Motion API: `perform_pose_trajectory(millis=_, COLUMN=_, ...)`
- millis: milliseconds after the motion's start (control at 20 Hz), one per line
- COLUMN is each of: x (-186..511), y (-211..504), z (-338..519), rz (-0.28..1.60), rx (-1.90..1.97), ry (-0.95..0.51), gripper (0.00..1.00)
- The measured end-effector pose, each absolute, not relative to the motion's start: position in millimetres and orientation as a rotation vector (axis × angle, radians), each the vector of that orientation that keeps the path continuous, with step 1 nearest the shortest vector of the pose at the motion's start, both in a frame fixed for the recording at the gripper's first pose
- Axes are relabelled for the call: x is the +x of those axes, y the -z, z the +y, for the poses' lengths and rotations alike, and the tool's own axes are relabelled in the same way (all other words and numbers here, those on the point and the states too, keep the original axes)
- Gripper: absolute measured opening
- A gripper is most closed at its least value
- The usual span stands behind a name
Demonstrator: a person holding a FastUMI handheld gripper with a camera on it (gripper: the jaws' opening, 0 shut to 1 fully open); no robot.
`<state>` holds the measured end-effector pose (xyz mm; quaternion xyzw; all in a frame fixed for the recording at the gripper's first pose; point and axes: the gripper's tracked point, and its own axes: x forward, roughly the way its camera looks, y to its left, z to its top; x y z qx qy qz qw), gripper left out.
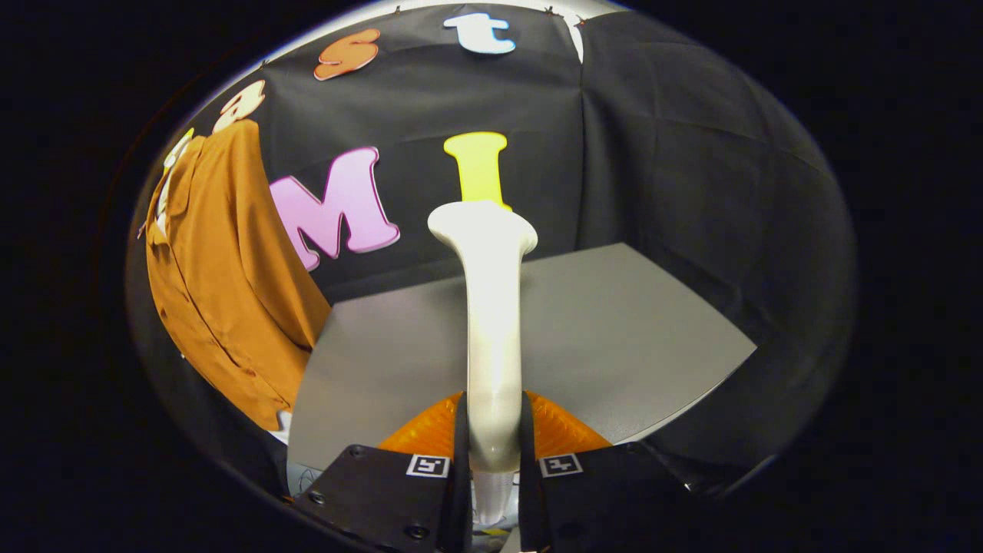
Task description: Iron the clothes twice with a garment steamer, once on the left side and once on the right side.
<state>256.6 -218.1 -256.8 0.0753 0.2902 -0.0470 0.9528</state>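
A white garment steamer (pixel 491 307) rises straight up between my fingers, its flared head at the top in front of the booth wall. My gripper (pixel 492 438) is shut on the steamer's handle, with a finger (pixel 459 461) pressing on each side. An orange-brown shirt (pixel 223 276) hangs off to the left, well away from the steamer head. Its collar is at the top and its hem hangs down beside the table's left corner. The steamer head does not touch the shirt.
A grey table (pixel 614 338) lies beyond the fingers, under and behind the steamer. Black cloth walls the booth at the back and to the right. The table's front right edge runs close to the fingers.
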Motion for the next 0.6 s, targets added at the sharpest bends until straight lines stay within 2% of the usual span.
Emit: perform_pose_trajectory(millis=600, x=191.7, y=113.5, z=-125.0, rz=0.167, rx=0.173, ry=0.077, gripper=0.27)
